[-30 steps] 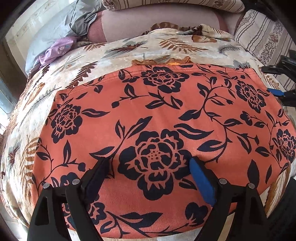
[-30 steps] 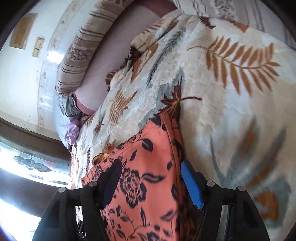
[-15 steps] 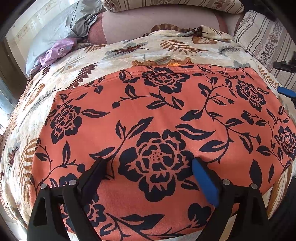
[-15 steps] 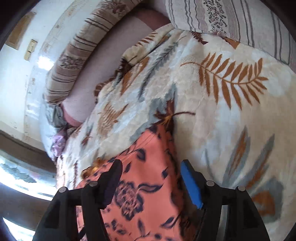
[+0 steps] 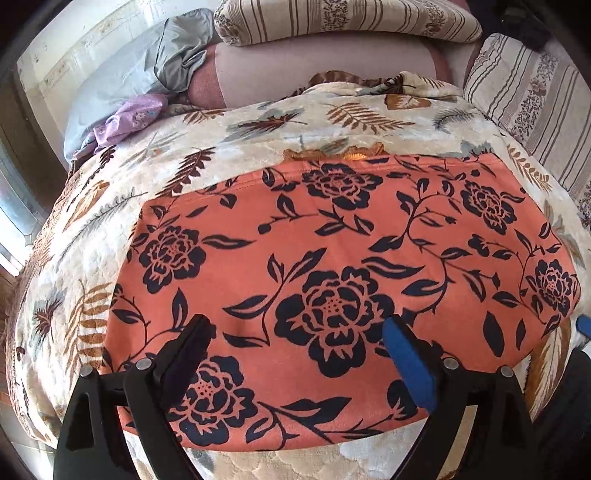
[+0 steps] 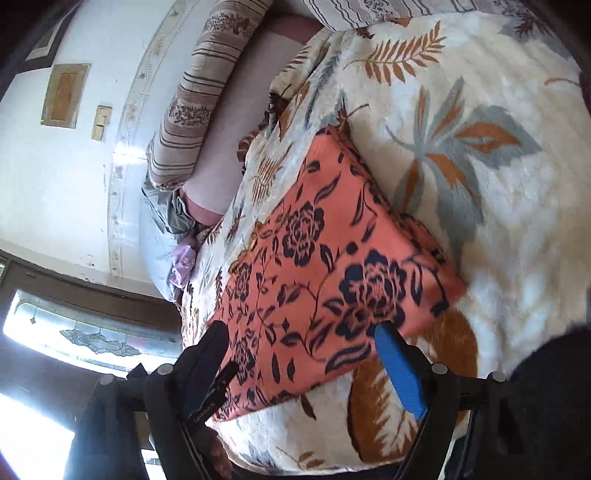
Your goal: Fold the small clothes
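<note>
An orange garment with dark floral print (image 5: 332,258) lies flat and folded on a cream leaf-patterned blanket (image 5: 207,162). It also shows in the right wrist view (image 6: 321,258) as a neat rectangle. My left gripper (image 5: 295,328) is open and empty, just above the garment's near part. My right gripper (image 6: 301,332) is open and empty, hovering over the garment's near right corner. A blue bit of the right gripper (image 5: 583,326) shows at the left wrist view's right edge.
Striped pillows (image 5: 343,20) and a mauve bolster (image 5: 325,70) lie at the bed's head. A grey cloth (image 5: 181,62) and a lilac garment (image 5: 129,120) sit at the far left. A wall (image 6: 55,166) and a window (image 6: 92,339) lie to the left.
My right gripper has pulled back from the garment's far right edge to its near right corner and tilted. My left gripper has backed off slightly. Both stayed open.
</note>
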A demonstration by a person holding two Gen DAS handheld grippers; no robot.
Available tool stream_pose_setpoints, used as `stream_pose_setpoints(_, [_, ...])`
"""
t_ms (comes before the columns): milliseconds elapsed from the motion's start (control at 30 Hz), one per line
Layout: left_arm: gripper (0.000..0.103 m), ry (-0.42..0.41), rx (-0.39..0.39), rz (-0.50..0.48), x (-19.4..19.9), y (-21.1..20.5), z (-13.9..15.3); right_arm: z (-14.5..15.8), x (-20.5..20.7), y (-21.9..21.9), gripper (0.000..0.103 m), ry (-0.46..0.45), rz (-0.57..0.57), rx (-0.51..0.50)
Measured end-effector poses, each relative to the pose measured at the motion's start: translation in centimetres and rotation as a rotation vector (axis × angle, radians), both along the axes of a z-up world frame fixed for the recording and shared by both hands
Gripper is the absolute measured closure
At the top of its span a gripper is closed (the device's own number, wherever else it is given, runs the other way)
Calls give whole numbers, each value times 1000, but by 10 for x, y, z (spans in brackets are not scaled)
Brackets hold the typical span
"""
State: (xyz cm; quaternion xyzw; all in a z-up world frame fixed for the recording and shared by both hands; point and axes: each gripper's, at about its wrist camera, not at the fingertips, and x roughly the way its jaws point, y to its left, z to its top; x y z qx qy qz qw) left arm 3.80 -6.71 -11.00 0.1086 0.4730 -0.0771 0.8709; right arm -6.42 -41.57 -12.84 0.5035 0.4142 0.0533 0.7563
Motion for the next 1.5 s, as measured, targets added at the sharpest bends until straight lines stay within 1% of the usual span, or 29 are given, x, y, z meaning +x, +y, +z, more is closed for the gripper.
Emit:
stream_pose_setpoints(67, [8, 91, 19, 7, 5, 0, -25, -21, -6, 1, 19, 66, -23, 32])
stream_pose_setpoints(100, [7, 69, 17, 6, 3, 1, -27, -29, -4, -1, 19, 87, -43, 54])
stream_pose_setpoints(133, [7, 60, 25, 6, 2, 0, -24, -31, -3, -4, 19, 75, -63, 79])
stream_pose_setpoints(167, [7, 71, 33, 10, 2, -1, -19, -30, 1, -8, 19, 51, -80, 87])
stream_pose_setpoints(200, [7, 68, 26, 14, 2, -2, -13, -28, 6, -11, 19, 38, -93, 74])
stream_pose_setpoints(233, [7, 47, 15, 15, 1, -3, -7, -28, 11, -15, 19, 37, -104, 63])
stream_pose_setpoints(300, [7, 11, 17, 23, 2, -4, 3, -33, 23, -20, 19, 50, -117, 75])
stream_pose_setpoints(333, [7, 13, 19, 26, 4, -5, 4, -33, 26, -21, 19, 52, -129, 86])
stream_pose_setpoints(400, [7, 26, 20, 32, 7, -5, 3, -31, 31, -20, 19, 43, -127, 68])
stream_pose_setpoints(600, [7, 52, 18, 47, 11, -6, -4, -33, 27, -27, 19, 33, -138, 69])
stream_pose_setpoints(733, [7, 48, 13, 45, 10, -9, -2, -28, 29, -27, 20, 25, -130, 25])
stream_pose_setpoints(867, [7, 43, 3, 49, 15, -9, -1, -27, 37, -26, 21, 17, -124, 10])
stream_pose_setpoints(900, [7, 50, 6, 50, 17, -10, -4, -29, 38, -26, 22, 18, -126, 6])
stream_pose_setpoints(1000, [7, 85, 11, 49, 22, -10, -19, -32, 41, -28, 36, 31, -125, -12])
stream_pose_setpoints(1100, [7, 73, -2, 60, 21, -9, -10, -32, 42, -30, 41, 37, -122, -19])
stream_pose_setpoints(1200, [7, -10, -19, 56, 15, -9, 7, -27, 43, -29, 41, 35, -111, -49])
stream_pose_setpoints(1233, [7, -11, -24, 59, 15, -9, 6, -27, 44, -28, 40, 36, -117, -57])
stream_pose_setpoints(1267, [7, 17, -26, 59, 19, -9, -2, -29, 46, -28, 40, 42, -120, -59])
stream_pose_setpoints(1300, [7, 74, -14, 51, 24, -11, -17, -31, 48, -28, 39, 45, -122, -58])
stream_pose_setpoints(1333, [5, 74, -19, 50, 25, -10, -25, -32, 50, -28, 39, 43, -124, -64])
stream_pose_setpoints(1367, [1, 37, -22, 53, 23, -9, -24, -32, 52, -28, 39, 42, -122, -72])
stream_pose_setpoints(1500, [3, 63, -29, 56, 24, -8, -16, -28, 55, -26, 41, 52, -99, -109])
